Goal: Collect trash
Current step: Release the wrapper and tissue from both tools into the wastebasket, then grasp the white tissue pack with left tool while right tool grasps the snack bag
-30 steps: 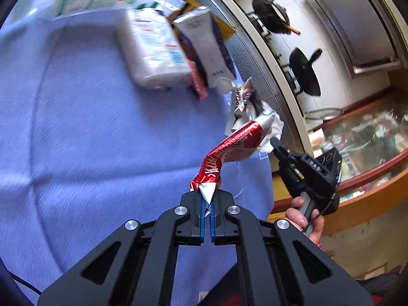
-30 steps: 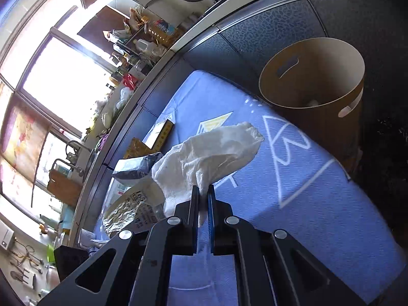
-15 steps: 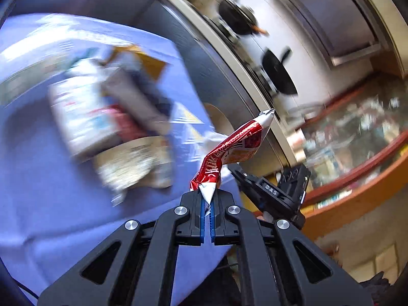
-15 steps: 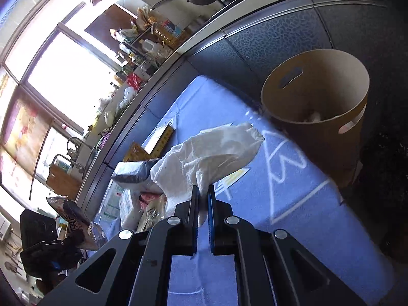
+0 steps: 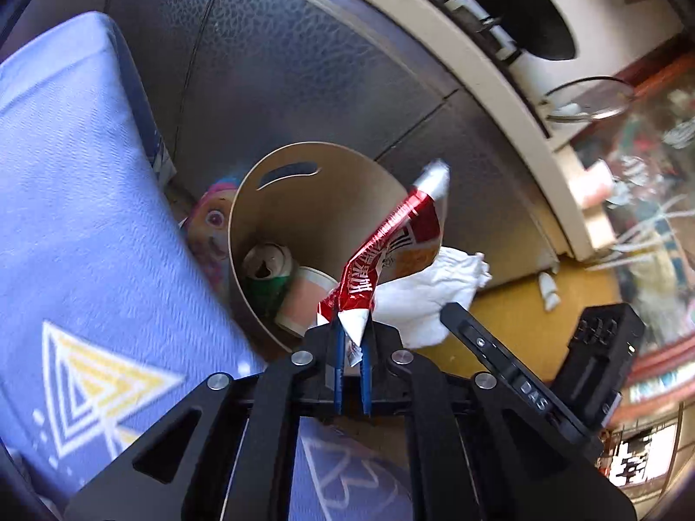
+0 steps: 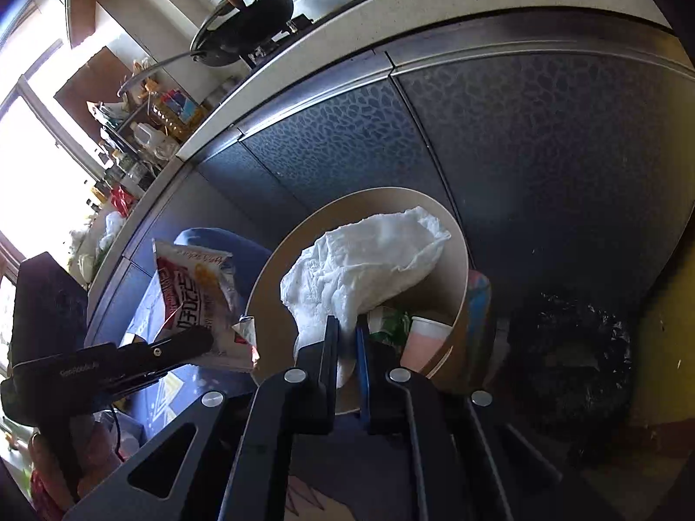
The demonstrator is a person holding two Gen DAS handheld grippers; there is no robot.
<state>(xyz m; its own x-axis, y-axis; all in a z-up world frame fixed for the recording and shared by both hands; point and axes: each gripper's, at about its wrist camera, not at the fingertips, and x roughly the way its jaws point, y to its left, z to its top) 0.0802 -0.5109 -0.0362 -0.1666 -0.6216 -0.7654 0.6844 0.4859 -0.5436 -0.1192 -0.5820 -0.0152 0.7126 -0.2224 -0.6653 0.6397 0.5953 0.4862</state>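
- Left gripper (image 5: 351,338) pinches the bottom corner of a snack wrapper (image 5: 386,239); fingers are slightly apart, with the white corner tip caught between the blue pads.
- Wrapper: crumpled red foil, white lettering, silver-white sealed ends, orange and white print on the face.
- Its long axis runs up and to the right from the fingers, kinked partway along; the free end points toward the dark cabinet (image 5: 304,65). It hangs over the near rim of the bin (image 5: 304,199).
- Right gripper (image 6: 345,338) clamps a crumpled white tissue (image 6: 369,265); fingers are narrowly parted around the wad.
- Tissue bulges up and right from the fingers, above the bin opening.
- Bin: round, tan, with a slot handle; it stands on the floor between the blue cloth (image 5: 78,239) and the cabinet.
- Inside: a green can (image 5: 267,271) and a pink paper cup (image 5: 304,299).
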